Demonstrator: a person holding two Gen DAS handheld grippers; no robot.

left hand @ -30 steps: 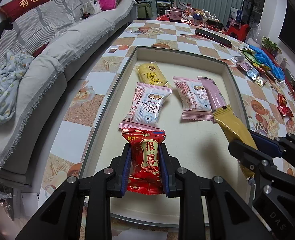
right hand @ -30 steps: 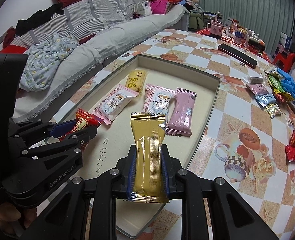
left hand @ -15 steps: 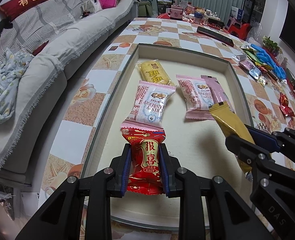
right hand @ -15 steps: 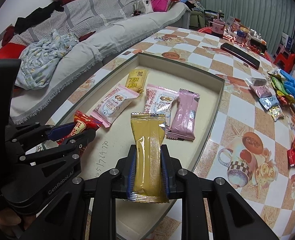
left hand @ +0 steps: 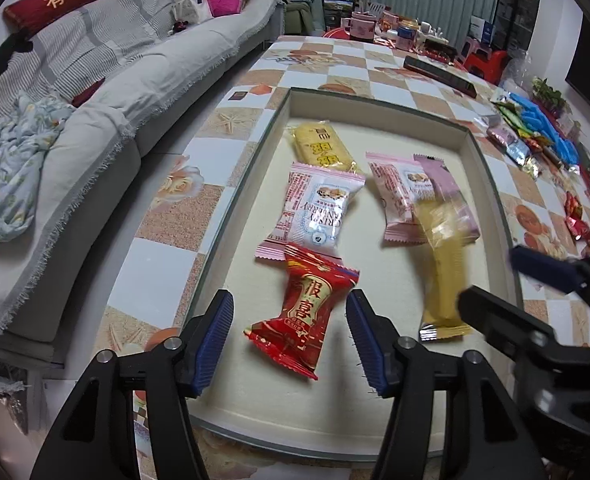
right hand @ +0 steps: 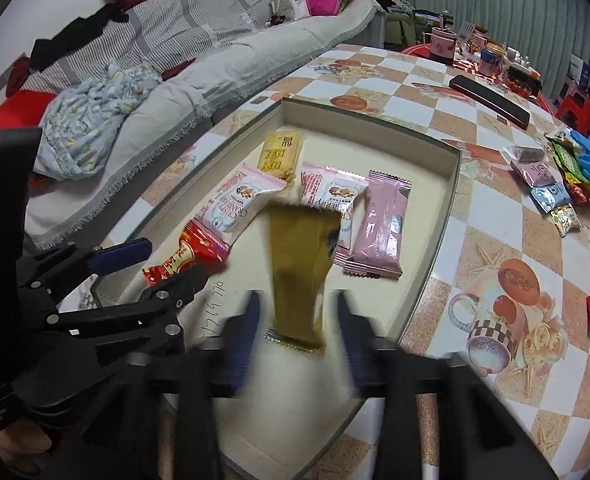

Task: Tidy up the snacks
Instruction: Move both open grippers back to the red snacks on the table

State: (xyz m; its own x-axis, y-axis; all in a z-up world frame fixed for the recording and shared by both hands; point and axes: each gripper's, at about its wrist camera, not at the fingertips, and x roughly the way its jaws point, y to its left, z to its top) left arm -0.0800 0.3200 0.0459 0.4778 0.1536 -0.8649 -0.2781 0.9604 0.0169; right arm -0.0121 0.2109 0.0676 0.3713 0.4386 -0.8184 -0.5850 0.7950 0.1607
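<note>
Left tongs [left hand: 289, 344] just opened, released; red snack [left hand: 305, 312] lies between pads in tray [left hand: 375, 436]. Right tongs [right hand: 295, 336] just opened; yellow snack [right hand: 299, 276] loose between them.

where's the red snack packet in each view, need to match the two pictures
Left wrist: red snack packet low centre, lying in the tray.
Right wrist: red snack packet left of centre, at the tray's near-left side.
Shared landmark: yellow wafer bar.
</note>
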